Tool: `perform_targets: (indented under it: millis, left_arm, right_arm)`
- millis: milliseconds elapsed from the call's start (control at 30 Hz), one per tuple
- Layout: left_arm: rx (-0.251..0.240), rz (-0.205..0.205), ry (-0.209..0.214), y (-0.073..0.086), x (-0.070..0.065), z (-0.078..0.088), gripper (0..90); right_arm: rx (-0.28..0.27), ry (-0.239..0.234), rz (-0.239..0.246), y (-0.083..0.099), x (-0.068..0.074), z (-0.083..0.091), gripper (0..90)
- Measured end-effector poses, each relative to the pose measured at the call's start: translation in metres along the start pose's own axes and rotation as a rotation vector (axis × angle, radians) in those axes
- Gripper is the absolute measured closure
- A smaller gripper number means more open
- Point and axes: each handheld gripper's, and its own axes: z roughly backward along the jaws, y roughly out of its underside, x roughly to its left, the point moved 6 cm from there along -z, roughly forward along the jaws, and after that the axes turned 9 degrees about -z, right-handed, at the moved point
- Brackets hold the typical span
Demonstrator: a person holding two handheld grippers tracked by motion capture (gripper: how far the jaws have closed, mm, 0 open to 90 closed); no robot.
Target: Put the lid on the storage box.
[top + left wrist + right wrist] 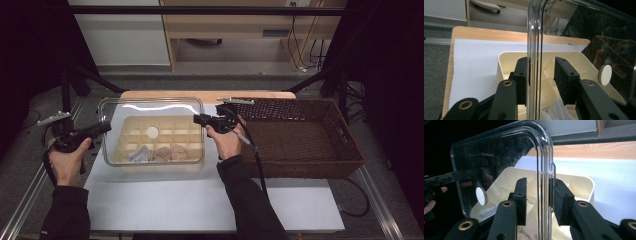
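Left gripper (541, 80) jaws straddle the left rim of the clear plastic rectangular lid (150, 107); one pad touches, the other stands clear. Right gripper (537, 200) jaws bracket the right rim likewise. The lid hovers over the cream compartmented tray (155, 142) on the white counter (200, 200). Dark wicker basket (305, 140) stands just right; the counter front lies open.

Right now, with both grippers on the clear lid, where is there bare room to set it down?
The white mat is bare in front of the cream tray, between the person's forearms, and along its near edge. The wicker basket looks empty too. Crowded: the tray itself, and the narrow gaps beside it where the left gripper and right gripper flank the clear lid.
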Motion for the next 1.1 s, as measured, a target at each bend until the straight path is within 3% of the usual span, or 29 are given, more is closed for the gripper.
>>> perform_targets:
  millis: [233,667,1100]
  left_arm:
    - [0.007,0.007,-0.004,0.002,0.004,-0.013,60.8]
    - [0.044,-0.039,-0.015,0.007,0.007,-0.033,54.8]
    - [0.079,-0.017,-0.011,0.014,0.014,-0.048,51.3]
  right_arm:
    - [-0.011,0.012,0.008,-0.001,-0.005,-0.007,65.5]
    - [-0.025,0.084,0.028,0.002,-0.019,-0.024,56.9]
    - [-0.034,0.138,0.027,0.008,-0.029,-0.044,48.5]
